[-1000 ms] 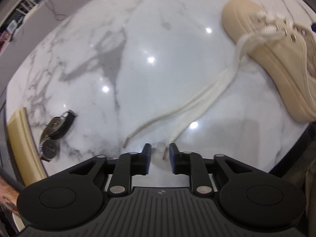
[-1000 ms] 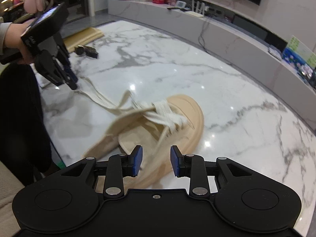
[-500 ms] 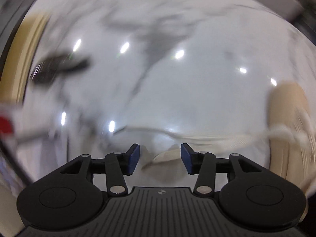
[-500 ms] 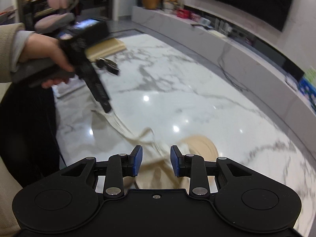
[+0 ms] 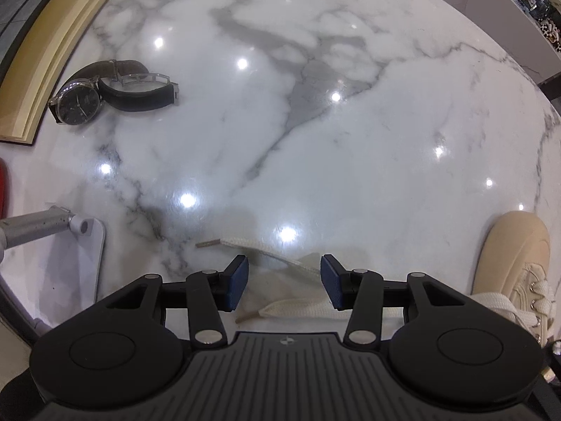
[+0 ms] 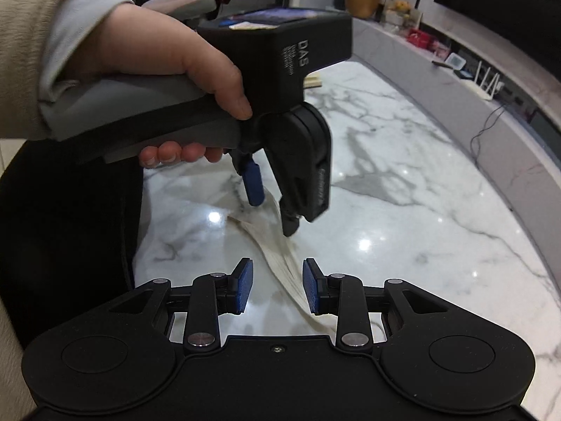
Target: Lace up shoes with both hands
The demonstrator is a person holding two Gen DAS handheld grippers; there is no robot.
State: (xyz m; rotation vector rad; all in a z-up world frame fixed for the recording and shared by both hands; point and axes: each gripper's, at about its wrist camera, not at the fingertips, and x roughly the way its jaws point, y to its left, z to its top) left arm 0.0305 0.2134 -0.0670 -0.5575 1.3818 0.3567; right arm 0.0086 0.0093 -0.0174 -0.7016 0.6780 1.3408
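Observation:
Two flat cream laces (image 5: 266, 249) lie on the marble table (image 5: 350, 158), their tips pointing left. My left gripper (image 5: 284, 270) points almost straight down over them. It is open, with the laces between its blue pads but not pinched. The beige shoe (image 5: 515, 245) sits at the lower right, its toe pointing away. In the right wrist view a person's hand (image 6: 196, 59) holds the left gripper (image 6: 271, 210) just above the laces (image 6: 277, 252). My right gripper (image 6: 277, 280) is open close behind it, and the laces run between its pads without being pressed.
A black wristwatch (image 5: 105, 94) lies at the far left beside a tan board (image 5: 45, 52). A metal stand arm (image 5: 42, 226) on a white base (image 5: 77, 263) is at the near left. A grey ledge (image 6: 491, 112) borders the table's far side.
The left gripper's jaws have widened and let go of the lace tip, and the gripper has rolled. The right gripper has moved from over the shoe along the laces towards the left gripper.

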